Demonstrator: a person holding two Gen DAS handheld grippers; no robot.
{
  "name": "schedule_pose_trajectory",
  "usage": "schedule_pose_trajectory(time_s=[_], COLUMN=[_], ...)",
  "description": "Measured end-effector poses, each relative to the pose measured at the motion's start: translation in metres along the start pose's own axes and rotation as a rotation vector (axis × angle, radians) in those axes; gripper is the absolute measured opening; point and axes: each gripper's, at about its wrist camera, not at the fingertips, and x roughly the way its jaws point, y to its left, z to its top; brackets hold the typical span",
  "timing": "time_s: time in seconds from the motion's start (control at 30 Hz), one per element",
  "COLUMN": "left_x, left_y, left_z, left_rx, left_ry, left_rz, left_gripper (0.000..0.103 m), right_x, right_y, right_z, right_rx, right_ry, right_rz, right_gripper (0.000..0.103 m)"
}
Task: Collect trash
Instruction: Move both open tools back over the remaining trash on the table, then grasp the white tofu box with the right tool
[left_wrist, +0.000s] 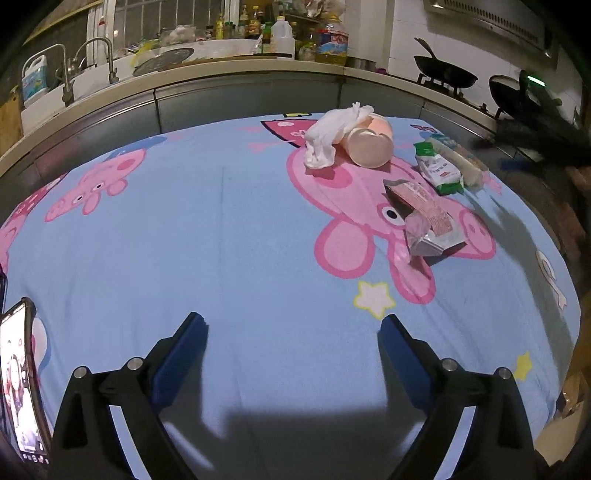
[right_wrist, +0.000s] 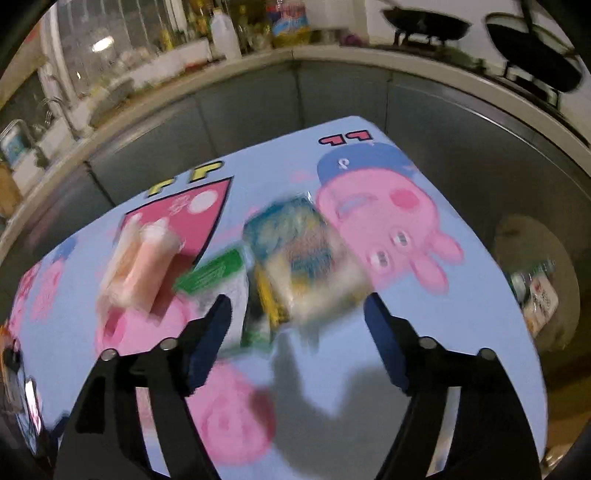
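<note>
Trash lies on a blue cartoon-pig cloth (left_wrist: 221, 258). In the left wrist view a white crumpled tissue (left_wrist: 328, 138) leans on a tipped pink cup (left_wrist: 369, 142), with a green-white packet (left_wrist: 439, 170), a clear wrapped roll (left_wrist: 461, 158) and a pink-silver wrapper (left_wrist: 424, 221) to the right. My left gripper (left_wrist: 291, 328) is open and empty, well short of them. In the blurred right wrist view my right gripper (right_wrist: 297, 306) is open just before a blue-yellow clear wrapper (right_wrist: 303, 254), with the green-white packet (right_wrist: 218, 277) and pink cup (right_wrist: 136, 269) to its left.
A phone (left_wrist: 18, 380) stands at the left edge of the cloth. A kitchen counter (left_wrist: 221, 74) with sink, bottles and woks runs behind. A round bin holding trash (right_wrist: 535, 288) stands right of the table.
</note>
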Motion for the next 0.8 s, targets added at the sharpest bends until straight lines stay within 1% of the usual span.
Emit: schedule_pose_trajectory(time_s=[0.03, 0.1, 0.13, 0.17, 0.2, 0.23, 0.3, 0.37, 0.4, 0.47, 0.5, 0.57, 0.6, 0.63, 0.67, 0.73, 0.8], left_x=[0.0, 0.0, 0.001, 0.001, 0.001, 0.0, -0.001, -0.002, -0.003, -0.005, -0.006, -0.007, -0.007, -0.007, -0.006, -0.006, -0.005], left_y=[0.0, -0.001, -0.002, -0.002, -0.002, -0.002, 0.0, 0.003, 0.004, 0.006, 0.008, 0.009, 0.009, 0.008, 0.006, 0.003, 0.0], left_z=[0.0, 0.0, -0.001, 0.0, 0.0, 0.0, 0.0, 0.0, 0.0, 0.0, -0.001, -0.001, 0.0, 0.0, 0.002, 0.005, 0.011], left_rx=[0.001, 0.009, 0.014, 0.017, 0.016, 0.013, -0.002, -0.02, -0.026, -0.036, -0.04, -0.048, -0.05, -0.049, -0.045, -0.057, -0.082], left_ry=[0.0, 0.002, 0.003, 0.004, 0.003, 0.002, -0.005, -0.011, -0.014, -0.019, -0.021, -0.022, -0.02, -0.015, -0.005, 0.019, 0.034], left_rz=[0.0, 0.007, 0.01, 0.01, 0.009, 0.006, -0.01, -0.03, -0.037, -0.054, -0.062, -0.077, -0.079, -0.076, -0.07, -0.077, -0.113], left_gripper=[0.095, 0.095, 0.095, 0.095, 0.095, 0.095, 0.096, 0.096, 0.096, 0.096, 0.096, 0.096, 0.096, 0.096, 0.096, 0.096, 0.095], right_x=[0.02, 0.042, 0.052, 0.054, 0.05, 0.04, 0.022, -0.008, -0.016, -0.036, -0.044, -0.051, -0.053, -0.054, -0.056, -0.056, -0.053], right_y=[0.0, 0.0, -0.001, 0.0, 0.001, 0.006, 0.012, 0.014, 0.014, 0.009, 0.003, -0.004, -0.008, -0.01, -0.014, -0.022, -0.038], right_z=[0.018, 0.034, 0.038, 0.037, 0.032, 0.021, -0.002, -0.041, -0.055, -0.092, -0.111, -0.132, -0.14, -0.145, -0.147, -0.146, -0.137], right_rx=[-0.003, -0.006, -0.017, -0.027, -0.043, -0.097, -0.159, -0.208, -0.22, -0.215, -0.187, -0.138, -0.122, -0.116, -0.118, -0.116, -0.066], right_ry=[0.042, 0.085, 0.12, 0.131, 0.129, 0.123, 0.125, 0.11, 0.105, 0.106, 0.111, 0.125, 0.123, 0.115, 0.097, 0.062, 0.045], right_rz=[-0.023, -0.059, -0.037, 0.02, 0.04, 0.048, 0.111, 0.157, 0.177, 0.24, 0.289, 0.353, 0.367, 0.36, 0.341, 0.333, 0.374], right_gripper=[0.077, 0.077, 0.07, 0.064, 0.06, 0.053, 0.046, 0.044, 0.044, 0.044, 0.045, 0.05, 0.057, 0.07, 0.074, 0.075, 0.075])
